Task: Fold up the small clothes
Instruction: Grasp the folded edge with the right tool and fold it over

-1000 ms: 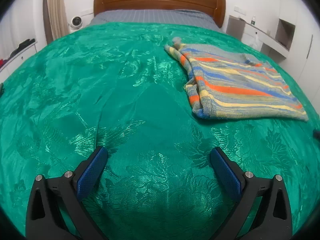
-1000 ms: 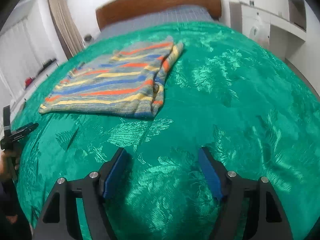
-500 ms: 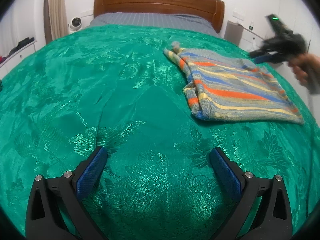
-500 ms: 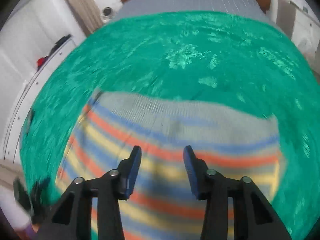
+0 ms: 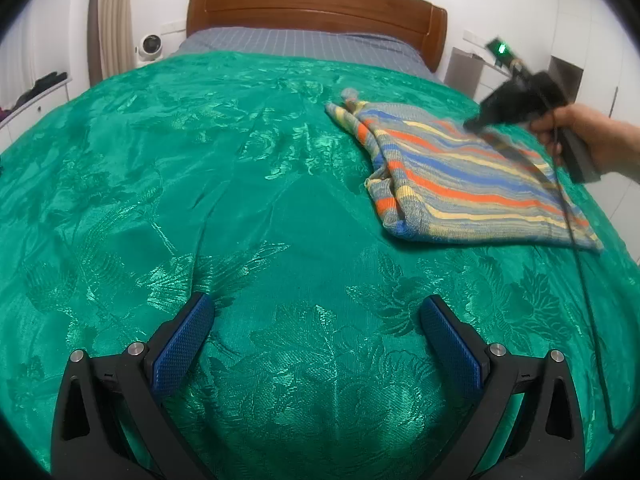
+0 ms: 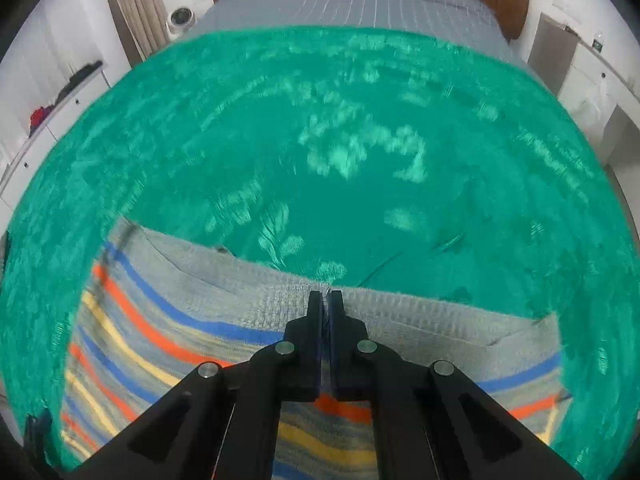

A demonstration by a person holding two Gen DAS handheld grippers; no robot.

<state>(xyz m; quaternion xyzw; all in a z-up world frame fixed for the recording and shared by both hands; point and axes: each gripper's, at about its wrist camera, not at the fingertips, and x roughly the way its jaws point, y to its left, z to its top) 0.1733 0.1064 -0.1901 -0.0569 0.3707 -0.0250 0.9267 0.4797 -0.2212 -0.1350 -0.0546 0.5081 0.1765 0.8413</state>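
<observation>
A folded striped knit garment (image 5: 460, 184) in grey, blue, orange and yellow lies on the right of the green bedspread (image 5: 240, 184). My left gripper (image 5: 316, 324) is open and empty, low over the bedspread, well short of the garment. My right gripper (image 6: 326, 300) hangs over the garment (image 6: 200, 340) with its jaws closed together at the garment's far grey edge; whether cloth is pinched between them is not clear. The right gripper also shows in the left wrist view (image 5: 480, 128), blurred, held by a hand above the garment.
A wooden headboard (image 5: 316, 4) and grey sheet (image 5: 304, 44) lie at the far end. A white fan (image 5: 150, 46) stands at the back left, white cabinets (image 5: 560, 72) at the right. The right gripper's cable (image 5: 580, 264) trails across the bedspread.
My right gripper has swung from beside the garment to above it and its jaws have closed at the far edge. My left gripper has stayed still and open.
</observation>
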